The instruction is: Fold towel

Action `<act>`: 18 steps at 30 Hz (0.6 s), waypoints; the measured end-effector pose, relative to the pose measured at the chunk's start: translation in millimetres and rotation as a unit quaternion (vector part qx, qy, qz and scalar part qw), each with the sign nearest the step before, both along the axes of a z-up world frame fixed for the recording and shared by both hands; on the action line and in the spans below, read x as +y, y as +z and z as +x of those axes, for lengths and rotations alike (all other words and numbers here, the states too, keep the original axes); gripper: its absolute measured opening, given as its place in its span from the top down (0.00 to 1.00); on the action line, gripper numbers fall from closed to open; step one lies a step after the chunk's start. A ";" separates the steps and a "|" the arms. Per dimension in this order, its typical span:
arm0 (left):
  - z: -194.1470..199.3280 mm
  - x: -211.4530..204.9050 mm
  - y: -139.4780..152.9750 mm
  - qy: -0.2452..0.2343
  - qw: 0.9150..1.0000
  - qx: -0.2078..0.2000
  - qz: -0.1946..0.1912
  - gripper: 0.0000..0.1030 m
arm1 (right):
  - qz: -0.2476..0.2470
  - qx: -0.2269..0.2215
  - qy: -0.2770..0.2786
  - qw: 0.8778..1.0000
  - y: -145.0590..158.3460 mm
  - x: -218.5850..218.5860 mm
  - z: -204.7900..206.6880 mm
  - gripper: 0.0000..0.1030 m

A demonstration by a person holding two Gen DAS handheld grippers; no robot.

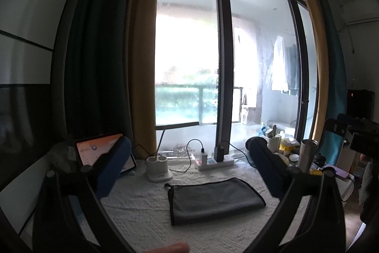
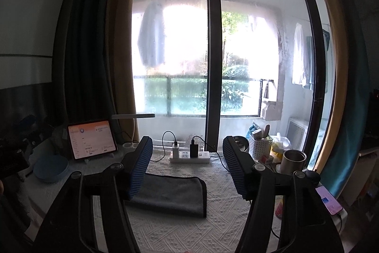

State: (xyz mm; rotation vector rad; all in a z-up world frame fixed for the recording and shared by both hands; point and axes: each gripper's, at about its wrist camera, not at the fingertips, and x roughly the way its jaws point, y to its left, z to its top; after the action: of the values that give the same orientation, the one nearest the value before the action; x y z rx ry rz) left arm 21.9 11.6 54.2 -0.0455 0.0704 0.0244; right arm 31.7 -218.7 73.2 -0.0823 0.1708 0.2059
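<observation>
**Both tongs hovering open over folded towel**

Left tongs (image 1: 189, 163) are hanging wide open above the surface, gripping nothing; blue pads (image 1: 116, 165) are sitting far apart at 9 and 3 o'clock of the left wrist view. Right tongs (image 2: 187, 167) are also gaping wide and holding nothing, ribbed blue pads (image 2: 141, 167) facing each other across the gap.

Grey towel (image 1: 215, 199) is lying flat and already folded on the white textured cloth (image 1: 142, 217) covering the surface, dark trim running round its edge, a small loop sticking out at its 10 o'clock corner. In the left wrist view it is sitting between the fingers, toward 6 o'clock of centre, not touched. In the right wrist view the towel (image 2: 170, 196) is lying below the gap, its left part hidden behind the left-hand finger; contact there cannot be told.

Beyond the towel at 12 o'clock a white power strip (image 2: 189, 156) is lying near the window (image 2: 213, 39) with chargers plugged in. A white charging dock (image 1: 157, 168) is standing at the towel's 11 o'clock. A lit tablet (image 2: 91, 141) is leaning at 10 o'clock, a blue bowl (image 2: 51, 170) just in front of it. At 2 o'clock a white basket (image 2: 260, 148) and a steel tumbler (image 2: 292, 161) are standing; a phone (image 2: 329, 203) is glowing at 4 o'clock.
</observation>
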 end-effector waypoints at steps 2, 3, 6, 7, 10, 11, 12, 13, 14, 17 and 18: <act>0.2 -0.4 -0.2 0.001 1.000 0.001 -0.001 0.02 | 0.000 0.000 0.000 1.000 0.0 0.5 0.1 0.37; 0.6 -0.5 -0.4 0.001 1.000 0.001 0.000 0.02 | 0.000 -0.001 -0.001 1.000 0.2 0.9 0.1 0.37; 1.0 -1.8 -0.5 0.003 1.000 0.005 0.001 0.02 | 0.000 0.000 -0.001 1.000 0.0 1.0 0.4 0.37; 0.7 -1.8 -0.6 0.005 1.000 0.005 0.001 0.02 | 0.000 0.000 -0.001 1.000 0.1 0.9 -0.1 0.37; 0.3 0.4 -0.1 0.009 1.000 0.005 -0.004 0.02 | 0.003 -0.001 -0.002 1.000 0.3 0.7 0.7 0.37; 0.2 0.7 -0.1 0.010 1.000 0.005 -0.004 0.02 | 0.004 -0.001 -0.002 1.000 0.3 0.5 0.5 0.37; -0.5 0.5 0.1 0.010 1.000 0.004 -0.003 0.02 | 0.005 -0.001 -0.003 1.000 0.0 0.4 0.6 0.37; -0.5 0.5 0.3 0.010 1.000 0.005 -0.003 0.02 | 0.006 -0.001 -0.004 1.000 0.1 0.5 0.9 0.37; -0.3 0.4 0.2 0.009 1.000 0.005 -0.002 0.02 | 0.006 -0.002 -0.005 1.000 -0.1 0.0 0.2 0.37; 0.2 0.2 0.2 0.006 1.000 0.007 0.000 0.02 | 0.005 -0.001 -0.004 1.000 -0.4 -0.1 0.0 0.37; 0.0 0.4 0.5 0.006 1.000 0.007 0.000 0.02 | 0.005 0.000 -0.003 1.000 -0.7 0.2 0.2 0.37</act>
State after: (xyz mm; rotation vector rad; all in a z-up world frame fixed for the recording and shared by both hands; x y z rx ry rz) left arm 21.9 12.1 54.8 -0.0453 0.0834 0.0359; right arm 31.9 -218.5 72.5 -0.0725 0.1709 0.2005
